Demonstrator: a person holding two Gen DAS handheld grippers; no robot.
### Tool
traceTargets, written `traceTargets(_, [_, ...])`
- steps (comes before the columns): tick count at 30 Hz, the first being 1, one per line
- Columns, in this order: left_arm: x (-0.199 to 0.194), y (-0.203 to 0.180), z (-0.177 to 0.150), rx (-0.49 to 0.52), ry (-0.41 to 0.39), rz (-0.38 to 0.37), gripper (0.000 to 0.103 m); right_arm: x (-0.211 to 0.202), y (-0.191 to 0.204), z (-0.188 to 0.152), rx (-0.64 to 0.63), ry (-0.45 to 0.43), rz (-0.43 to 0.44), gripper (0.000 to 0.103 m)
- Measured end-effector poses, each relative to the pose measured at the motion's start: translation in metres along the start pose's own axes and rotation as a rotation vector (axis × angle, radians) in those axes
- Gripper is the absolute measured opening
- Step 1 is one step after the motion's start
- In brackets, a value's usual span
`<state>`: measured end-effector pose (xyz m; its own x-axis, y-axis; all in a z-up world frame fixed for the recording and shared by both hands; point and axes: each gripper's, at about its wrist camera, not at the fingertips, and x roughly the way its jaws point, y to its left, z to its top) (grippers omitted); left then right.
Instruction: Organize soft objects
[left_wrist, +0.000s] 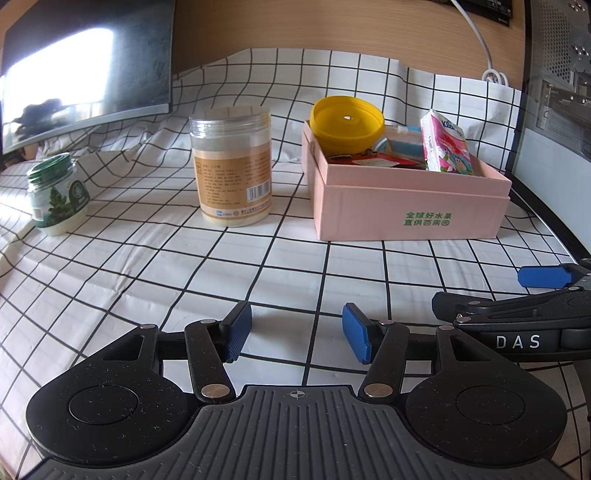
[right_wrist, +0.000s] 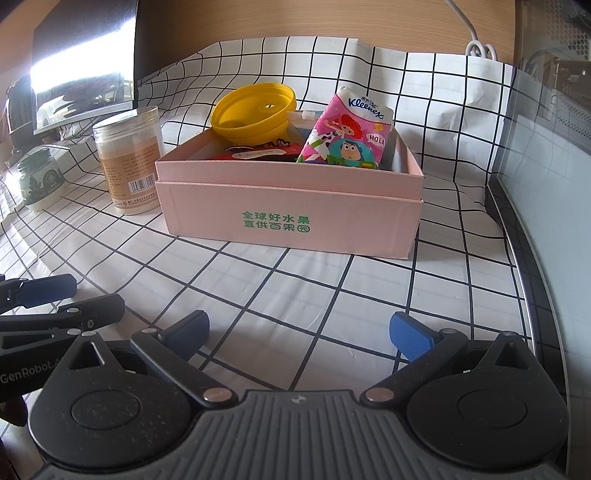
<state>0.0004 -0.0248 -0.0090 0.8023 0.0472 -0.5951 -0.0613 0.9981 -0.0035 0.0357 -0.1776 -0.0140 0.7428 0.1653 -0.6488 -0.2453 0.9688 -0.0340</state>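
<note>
both tongs, left (left_wrist: 297, 332) and right (right_wrist: 299, 334), gape empty; pink box (right_wrist: 288, 218) lies ahead, nearer the right, tissue pack (right_wrist: 347, 133) upright inside.

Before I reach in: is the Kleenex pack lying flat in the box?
No. The Kleenex pack stands tilted on end inside the pink box, its top above the rim.

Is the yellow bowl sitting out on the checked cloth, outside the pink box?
No, the yellow bowl rests tilted inside the pink box, at its back left corner beside the tissue pack.
</note>
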Motion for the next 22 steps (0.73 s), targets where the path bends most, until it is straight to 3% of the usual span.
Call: traceTargets(22, [0.0003, -0.0029, 0.0017, -0.015, -0.001, -0.001, 0.059, 0.0002, 0.0001, 0.0, -0.001, 0.0, 0.001, 0.103])
